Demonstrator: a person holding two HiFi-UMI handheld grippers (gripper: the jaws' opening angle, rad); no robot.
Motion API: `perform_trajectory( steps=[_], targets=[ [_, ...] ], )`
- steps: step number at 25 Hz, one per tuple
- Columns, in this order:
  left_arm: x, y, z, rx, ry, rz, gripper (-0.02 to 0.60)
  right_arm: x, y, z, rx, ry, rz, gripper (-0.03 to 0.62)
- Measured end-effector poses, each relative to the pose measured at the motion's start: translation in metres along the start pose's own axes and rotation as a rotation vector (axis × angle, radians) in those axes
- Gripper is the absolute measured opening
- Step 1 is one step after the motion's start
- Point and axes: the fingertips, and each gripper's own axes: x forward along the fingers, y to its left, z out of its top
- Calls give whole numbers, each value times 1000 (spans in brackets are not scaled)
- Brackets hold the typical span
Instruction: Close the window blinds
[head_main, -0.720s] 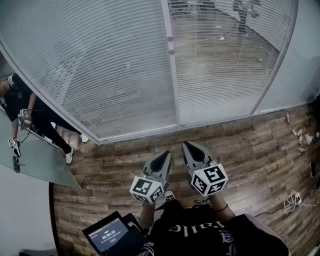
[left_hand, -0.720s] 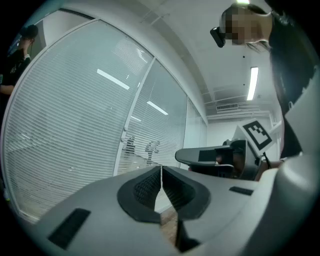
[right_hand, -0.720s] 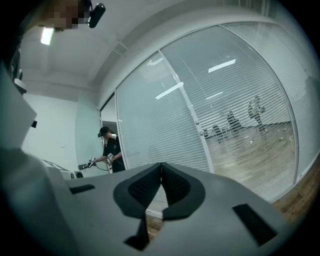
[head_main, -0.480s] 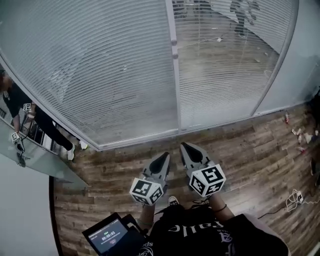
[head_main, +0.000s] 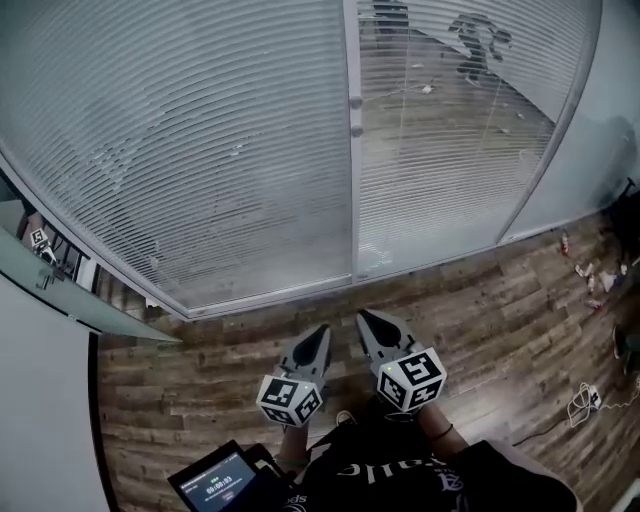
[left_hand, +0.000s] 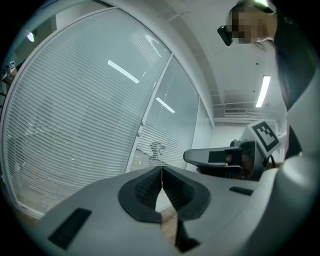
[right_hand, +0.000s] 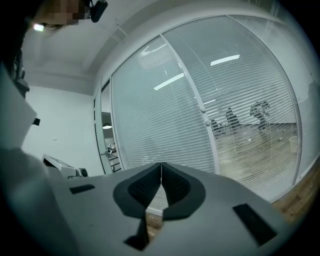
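Slatted window blinds hang behind a glass wall. The left blind (head_main: 190, 150) (right_hand: 155, 125) looks nearly opaque. Through the slats of the right blind (head_main: 450, 130) (right_hand: 250, 125) I see a room beyond. Two small knobs (head_main: 355, 115) (right_hand: 206, 117) sit on the white mullion (head_main: 352, 200) between the panes. My left gripper (head_main: 322, 330) (left_hand: 161, 167) and right gripper (head_main: 362, 315) (right_hand: 161, 163) point at the mullion's foot from a step back. Both are shut with nothing between the pads. The right gripper (left_hand: 187, 156) also shows in the left gripper view.
Wooden floor (head_main: 240, 360) runs up to the glass. A small screen (head_main: 215, 480) hangs at my lower left. A cable and plug (head_main: 585, 400) and small litter (head_main: 590, 275) lie at the right. A glass panel (head_main: 60, 300) stands at the left, a white wall (head_main: 610, 130) at the right.
Both grippers have drifted slightly toward the window, still shut. The head view has tilted, and the person behind the left glass has slipped out of sight.
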Motion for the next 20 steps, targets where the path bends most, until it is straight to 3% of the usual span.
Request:
perform_trajectory(
  steps=[6, 20],
  targets=[
    [34, 30, 4, -10, 5, 19, 3, 47, -38, 4, 8, 17, -9, 18],
    [200, 82, 56, 43, -39, 62, 3, 159, -173, 76, -39, -1, 49, 18]
  ],
)
